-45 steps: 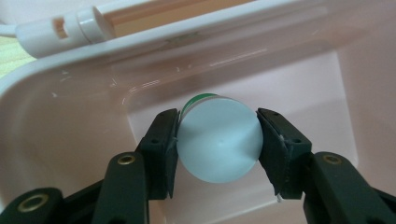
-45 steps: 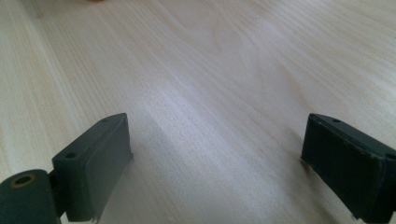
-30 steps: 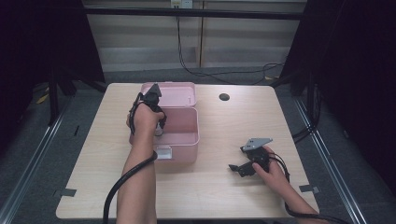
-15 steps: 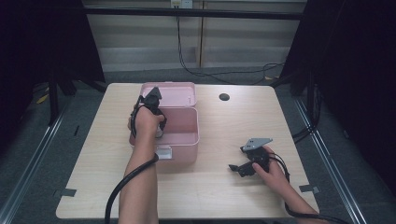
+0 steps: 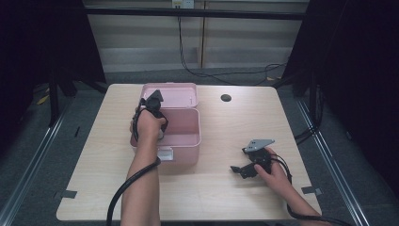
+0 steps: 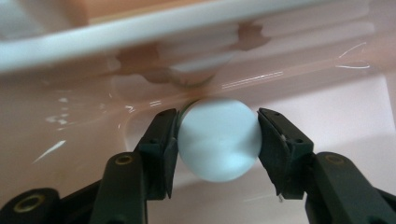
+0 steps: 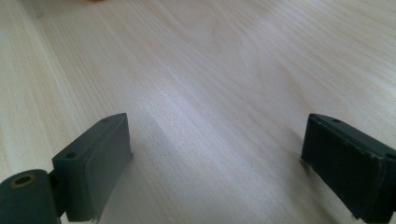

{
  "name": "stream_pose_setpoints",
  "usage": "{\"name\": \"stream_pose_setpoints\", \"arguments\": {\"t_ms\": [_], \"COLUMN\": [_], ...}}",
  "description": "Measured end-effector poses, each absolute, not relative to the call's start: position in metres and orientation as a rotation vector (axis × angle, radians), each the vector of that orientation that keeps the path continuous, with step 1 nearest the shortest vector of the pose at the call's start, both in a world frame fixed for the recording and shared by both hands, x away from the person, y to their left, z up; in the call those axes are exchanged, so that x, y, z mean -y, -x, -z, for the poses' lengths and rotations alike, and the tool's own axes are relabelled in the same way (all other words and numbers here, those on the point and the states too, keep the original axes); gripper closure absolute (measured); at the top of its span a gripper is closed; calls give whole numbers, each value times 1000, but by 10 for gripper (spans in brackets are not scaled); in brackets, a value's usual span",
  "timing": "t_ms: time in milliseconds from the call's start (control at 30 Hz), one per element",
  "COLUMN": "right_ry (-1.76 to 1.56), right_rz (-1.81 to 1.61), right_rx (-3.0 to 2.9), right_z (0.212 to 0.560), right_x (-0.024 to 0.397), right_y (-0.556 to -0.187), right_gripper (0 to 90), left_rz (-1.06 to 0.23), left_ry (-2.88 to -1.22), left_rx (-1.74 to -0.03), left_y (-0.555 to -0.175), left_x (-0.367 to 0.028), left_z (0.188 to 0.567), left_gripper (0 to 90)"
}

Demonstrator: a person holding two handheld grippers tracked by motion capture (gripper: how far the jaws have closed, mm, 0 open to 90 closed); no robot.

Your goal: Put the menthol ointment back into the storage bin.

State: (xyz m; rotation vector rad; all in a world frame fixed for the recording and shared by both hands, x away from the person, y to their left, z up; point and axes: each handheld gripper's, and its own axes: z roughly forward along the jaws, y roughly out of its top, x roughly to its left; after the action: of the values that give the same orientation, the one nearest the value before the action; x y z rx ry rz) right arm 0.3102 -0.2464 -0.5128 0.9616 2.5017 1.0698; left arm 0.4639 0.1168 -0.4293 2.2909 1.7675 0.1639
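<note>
The left gripper [image 6: 218,140] squeezes a white ball [image 6: 218,139] inside the pink box [image 5: 181,141]. It looks ready to lift. The right gripper [image 7: 219,163] rests wide open on the table [image 5: 226,122].

We see a light wooden table [image 5: 216,197] with rounded corners, its grain plain in the right gripper view. On it sits an open pink box [image 5: 181,141], left of centre, its lid [image 5: 174,94] lying back toward the far edge. A small dark round spot [image 5: 226,98] (perhaps a hole) marks the far side.
</note>
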Motion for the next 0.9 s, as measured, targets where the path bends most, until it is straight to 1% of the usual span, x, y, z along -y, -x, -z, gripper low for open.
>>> {"name": "stream_pose_setpoints", "arguments": {"t_ms": [567, 733, 767, 900], "right_ry": [-961, -962, -961, -962], "right_rz": [-1070, -1071, -1071, -1073], "right_rx": [-2502, -2504, -2502, -2503], "right_z": [513, 513, 513, 513], "right_x": [246, 246, 246, 246], "right_y": [-310, -310, -310, -310], "right_gripper": [76, 76, 76, 76], "left_rz": [-139, -132, -136, -130], "left_ry": [-2277, -2285, -2279, -2277], "left_rx": [-1777, -1777, -1776, -1779], "left_y": [-462, -462, -462, -461], "left_x": [-121, -121, -121, -121], "left_z": [427, 424, 424, 421], "left_gripper": [465, 436, 419, 413]}}
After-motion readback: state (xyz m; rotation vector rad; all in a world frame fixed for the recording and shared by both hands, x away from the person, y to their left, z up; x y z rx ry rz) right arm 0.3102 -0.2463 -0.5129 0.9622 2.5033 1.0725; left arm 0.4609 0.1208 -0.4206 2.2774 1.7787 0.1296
